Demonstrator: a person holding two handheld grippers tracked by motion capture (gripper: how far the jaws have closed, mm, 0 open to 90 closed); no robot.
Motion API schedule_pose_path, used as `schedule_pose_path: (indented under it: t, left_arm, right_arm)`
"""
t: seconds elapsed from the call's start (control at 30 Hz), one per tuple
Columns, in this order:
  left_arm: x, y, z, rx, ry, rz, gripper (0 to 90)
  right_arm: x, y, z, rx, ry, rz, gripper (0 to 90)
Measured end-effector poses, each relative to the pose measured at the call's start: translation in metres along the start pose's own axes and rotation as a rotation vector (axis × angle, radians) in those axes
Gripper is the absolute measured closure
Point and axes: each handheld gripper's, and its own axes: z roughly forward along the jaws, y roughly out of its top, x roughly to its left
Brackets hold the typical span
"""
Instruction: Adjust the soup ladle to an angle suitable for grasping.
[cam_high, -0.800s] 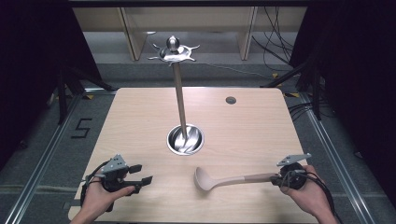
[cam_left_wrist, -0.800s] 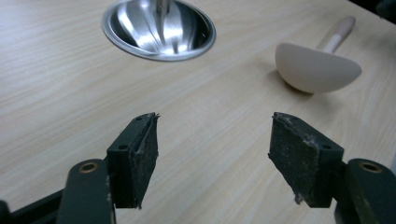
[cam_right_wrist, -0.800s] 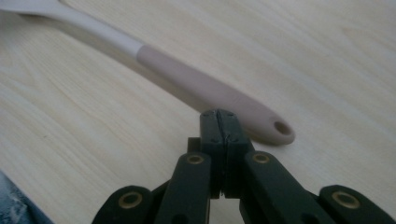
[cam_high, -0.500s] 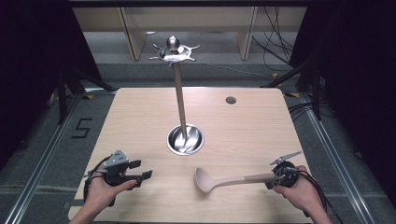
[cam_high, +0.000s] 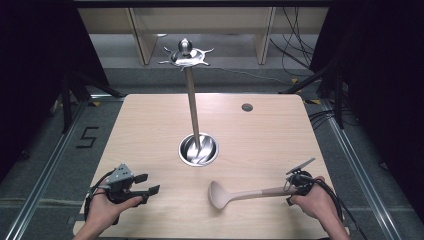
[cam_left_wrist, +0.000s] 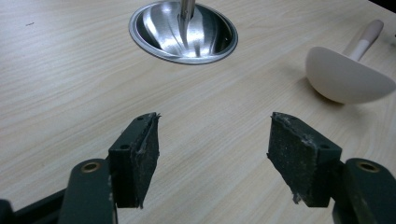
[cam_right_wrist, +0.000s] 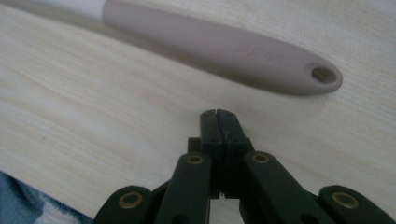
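Grey floor (cam_high: 350, 165), dark surroundings, wooden shelving (cam_high: 200, 20) behind the table (cam_high: 150, 125).

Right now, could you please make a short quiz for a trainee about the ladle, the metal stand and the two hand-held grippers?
1. True or false: the right hand-held gripper is clamped on the ladle handle.
2. Which hand-held gripper has its jaws open? A) left B) right C) both
3. Fill in: the pole of the metal stand rises from a round ____ base on the table.

Key
1. False. Its jaws are shut on nothing, and the handle end lies just beyond the tips.
2. A.
3. Metal (a shiny dish-shaped base).
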Motion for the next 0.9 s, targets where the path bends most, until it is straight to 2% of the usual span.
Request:
schedule_pose_path:
  t: [0.07,0.13,0.17,0.2,0.23,0.3,0.33,0.37,0.47,0.5,0.57,0.6,0.63,0.77,0.83,0.9]
  left_arm:
    - [-0.001,0.001,0.002,0.007,-0.002,-0.006,32.9]
    - [-0.001,0.000,0.002,0.014,-0.015,-0.009,32.9]
    - [-0.001,0.000,0.002,0.016,-0.016,-0.009,32.9]
    - [0.000,-0.001,0.002,0.019,-0.014,-0.012,32.9]
    - [0.000,-0.001,0.002,0.019,-0.014,-0.012,32.9]
    - [0.000,-0.001,0.003,0.015,-0.004,-0.018,32.9]
    - [0.001,-0.001,0.002,0.018,-0.007,-0.015,32.9]
    - [0.000,-0.002,0.003,0.016,-0.010,-0.027,33.0]
    - [0.000,-0.002,0.003,0.015,-0.005,-0.029,33.1]
    - [0.001,-0.002,0.003,0.021,-0.005,-0.024,33.2]
    - [0.001,-0.002,0.003,0.027,-0.007,-0.024,33.2]
    - [0.001,-0.002,0.004,0.020,-0.003,-0.011,33.1]
    - [0.000,-0.002,0.004,0.017,-0.003,-0.025,33.1]
    - [0.001,-0.002,0.004,0.020,-0.006,-0.015,33.1]
    - [0.001,-0.002,0.004,0.022,-0.005,-0.037,33.1]
    - [0.002,-0.003,0.004,0.025,-0.002,-0.032,33.2]
  right_arm:
    - [-0.005,0.004,0.003,0.004,-0.008,0.023,90.0]
    - [-0.008,0.006,0.005,-0.007,-0.011,0.026,90.0]
    - [-0.010,0.007,0.005,0.006,-0.013,0.029,90.0]
    - [-0.013,0.010,0.006,-0.002,-0.004,-0.004,90.0]
    - [-0.012,0.011,0.007,0.012,-0.019,0.040,90.0]
    - [-0.013,0.012,0.008,0.005,-0.023,0.045,90.0]
    - [-0.013,0.014,0.008,0.011,-0.020,0.036,90.0]
    - [-0.015,0.018,0.009,-0.014,-0.027,0.010,90.0]
    - [-0.011,0.025,0.006,0.012,-0.040,0.058,90.0]
    - [-0.011,0.028,0.006,0.004,-0.039,0.062,90.0]
    - [-0.011,0.034,0.006,0.004,-0.054,0.062,90.0]
    - [-0.011,0.037,0.007,-0.005,-0.050,0.067,90.0]
    - [-0.011,0.040,0.008,-0.004,-0.055,0.069,90.0]
    - [-0.011,0.052,0.010,-0.014,-0.072,0.064,90.0]
    - [-0.012,0.059,0.012,-0.016,-0.073,0.064,90.0]
    - [-0.012,0.066,0.013,-0.021,-0.079,0.059,90.0]
